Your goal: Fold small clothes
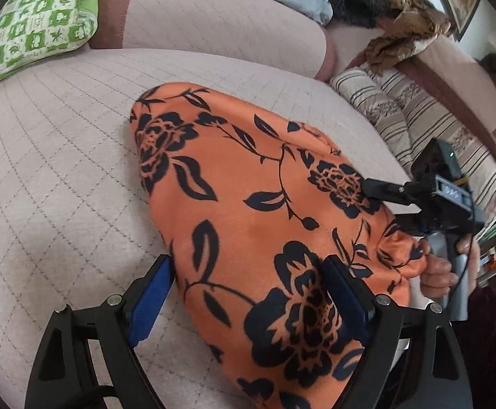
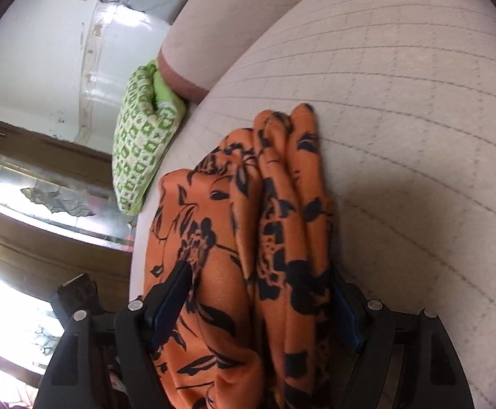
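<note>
An orange cloth with a black flower print (image 1: 248,184) lies on the quilted pink sofa seat (image 1: 60,156). My left gripper (image 1: 248,298) stands open over its near end: the left blue pad (image 1: 149,303) is beside the cloth's edge and the right pad (image 1: 346,293) rests over the fabric. At the cloth's right edge my right gripper (image 1: 382,204) is held by a hand (image 1: 442,269). In the right wrist view the cloth (image 2: 275,204) is bunched in long folds that run between the wide-apart fingers of the right gripper (image 2: 260,293), and I see no pinch.
A green-and-white checked cushion (image 1: 33,24) (image 2: 139,156) leans at the seat's far left. The sofa backrest (image 1: 214,24) runs behind the cloth. A striped cushion (image 1: 401,109) and a brown furry fabric (image 1: 408,34) lie to the right.
</note>
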`<state>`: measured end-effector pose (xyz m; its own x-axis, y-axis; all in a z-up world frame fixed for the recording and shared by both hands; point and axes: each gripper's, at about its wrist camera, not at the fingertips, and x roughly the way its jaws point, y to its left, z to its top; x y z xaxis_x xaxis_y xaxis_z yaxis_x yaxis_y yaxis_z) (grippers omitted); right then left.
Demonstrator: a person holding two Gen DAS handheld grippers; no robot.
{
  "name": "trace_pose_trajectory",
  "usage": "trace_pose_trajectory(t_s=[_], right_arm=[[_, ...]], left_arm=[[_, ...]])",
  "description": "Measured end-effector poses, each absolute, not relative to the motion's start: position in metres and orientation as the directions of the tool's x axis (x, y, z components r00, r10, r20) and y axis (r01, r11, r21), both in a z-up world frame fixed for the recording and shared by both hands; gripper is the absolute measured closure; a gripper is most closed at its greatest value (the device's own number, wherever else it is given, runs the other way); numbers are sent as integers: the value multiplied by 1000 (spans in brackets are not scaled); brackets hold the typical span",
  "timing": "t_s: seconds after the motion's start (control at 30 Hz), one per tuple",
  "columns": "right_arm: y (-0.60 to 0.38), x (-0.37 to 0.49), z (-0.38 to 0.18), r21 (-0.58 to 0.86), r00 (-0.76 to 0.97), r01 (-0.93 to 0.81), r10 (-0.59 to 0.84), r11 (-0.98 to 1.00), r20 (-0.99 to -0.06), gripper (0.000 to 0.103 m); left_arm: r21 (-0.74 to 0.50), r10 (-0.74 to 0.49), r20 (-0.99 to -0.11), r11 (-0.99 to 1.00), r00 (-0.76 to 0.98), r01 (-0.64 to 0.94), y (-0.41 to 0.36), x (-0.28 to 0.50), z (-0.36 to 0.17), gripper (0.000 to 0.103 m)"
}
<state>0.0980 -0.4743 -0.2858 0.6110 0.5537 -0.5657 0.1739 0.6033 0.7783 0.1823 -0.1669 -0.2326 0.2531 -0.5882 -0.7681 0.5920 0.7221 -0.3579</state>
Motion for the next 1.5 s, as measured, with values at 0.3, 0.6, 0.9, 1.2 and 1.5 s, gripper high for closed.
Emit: trace_pose_trajectory(t_s=[0.3, 0.6, 0.9, 1.2, 1.5], right_arm=[[-461, 100, -283, 751, 601, 154, 543, 641, -587, 27], [-456, 99, -285, 723, 599, 166, 514, 670, -614, 28], [-452, 98, -284, 709, 603, 167, 498, 685, -623, 29], [-441, 99, -281, 689, 606, 172, 476, 704, -637, 35], [-417, 104, -272, 647, 597, 141, 457, 749, -660, 43]], left_arm=[[-285, -535, -791, 753, 298, 593, -190, 177, -236, 8], [-327, -529, -806, 772, 266, 545, -179, 177, -239, 7], [-346, -532, -808, 777, 255, 526, -178, 172, -243, 7], [-337, -528, -803, 785, 277, 520, -186, 173, -242, 14], [-313, -525, -794, 786, 306, 534, -191, 171, -235, 35]])
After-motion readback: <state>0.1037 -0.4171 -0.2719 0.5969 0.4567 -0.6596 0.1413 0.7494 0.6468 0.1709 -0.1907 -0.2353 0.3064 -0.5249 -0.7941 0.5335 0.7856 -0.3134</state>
